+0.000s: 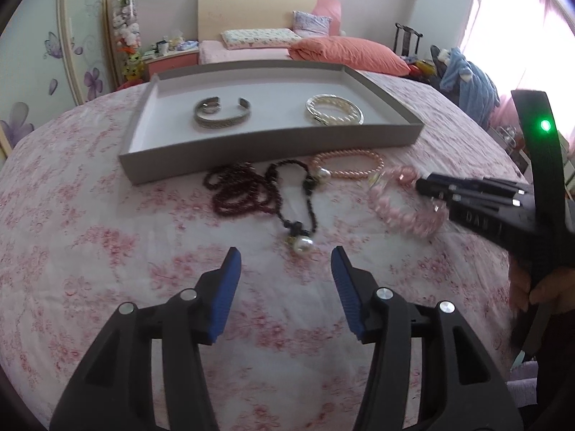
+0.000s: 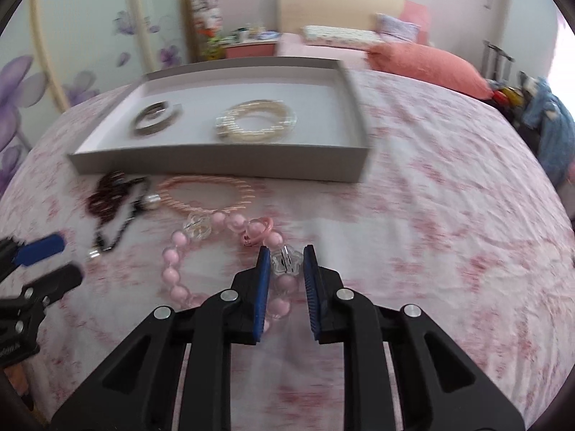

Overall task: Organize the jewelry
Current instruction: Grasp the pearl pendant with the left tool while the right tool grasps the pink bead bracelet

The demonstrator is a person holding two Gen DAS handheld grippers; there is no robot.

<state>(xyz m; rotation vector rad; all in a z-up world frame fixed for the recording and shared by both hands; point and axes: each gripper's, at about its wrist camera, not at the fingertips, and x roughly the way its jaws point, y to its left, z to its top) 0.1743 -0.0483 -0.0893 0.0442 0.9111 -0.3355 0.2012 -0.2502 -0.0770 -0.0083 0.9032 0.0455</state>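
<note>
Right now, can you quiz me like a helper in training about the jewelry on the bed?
1. How many bracelets lie inside the gray tray?
2. True or false: the left gripper holds the dark beaded necklace.
3. What sits between the fingers of the right gripper: A) pearl bangle, B) pink bead bracelet, C) silver cuff?

Key:
1. Two: the silver cuff and the pearl bangle.
2. False; it is open above the bedspread.
3. B

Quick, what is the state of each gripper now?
Left gripper: open, holding nothing.
Right gripper: jaws around the pink bead bracelet, not yet pressing it.
</note>
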